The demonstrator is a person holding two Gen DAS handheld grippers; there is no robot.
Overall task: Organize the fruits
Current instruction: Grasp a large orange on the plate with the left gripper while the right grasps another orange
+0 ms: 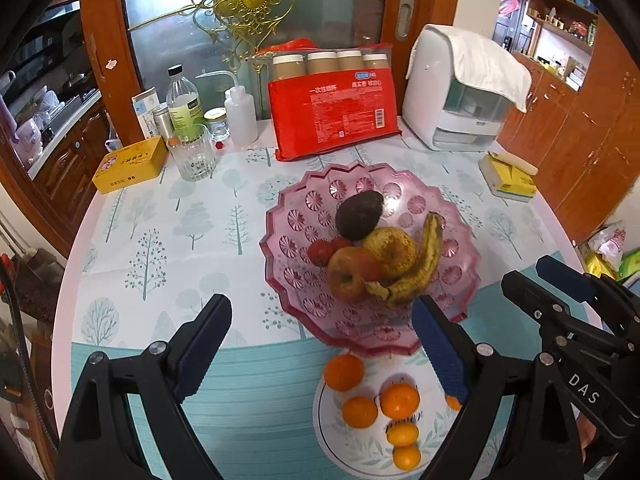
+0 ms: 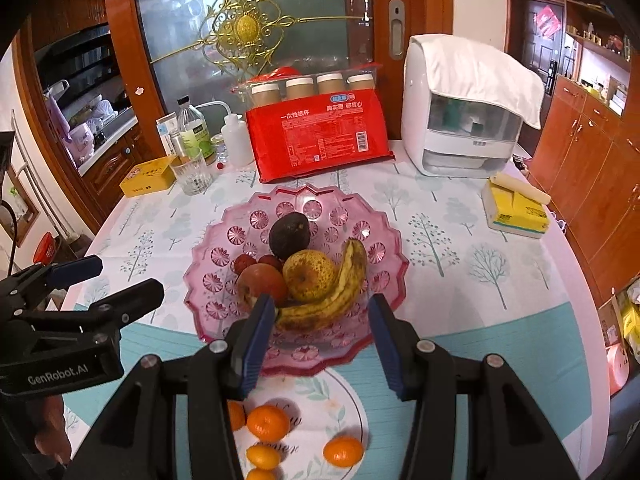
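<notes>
Pink see-through fruit bowl (image 1: 296, 208) with scalloped rim and flower pattern, standing in the middle of a table (image 1: 168, 216) covered by a cloth with pale trees. Inside the bowl: dark brown avocado (image 1: 359, 215) at the back, yellow pear (image 1: 394, 251) with brown speckles in the centre, red apple (image 1: 352, 276) at the near left touching the pear, overripe banana (image 1: 424, 264) with many dark spots curving along the right side, and two small red fruits (image 1: 325, 250) behind the apple.

Just in front of the bowl, a white plate (image 2: 344, 404) with leaf print, carrying several small oranges (image 1: 399, 400); one orange (image 1: 344, 372) lying at the plate's far edge, close to the bowl rim. Skins bright and smooth.

Left gripper (image 1: 322, 344) held above the near table edge, jaws spread wide, nothing between the blue pads. Right gripper (image 2: 322, 344) above the plate and near bowl rim, jaws partly apart, also holding nothing.

At the back of the table: red packet of paper cups (image 1: 334, 116), white appliance (image 1: 456, 100) under a cloth, yellow tissue pack (image 1: 510, 178), drinking glass (image 1: 192, 156), yellow tin (image 1: 130, 164).
</notes>
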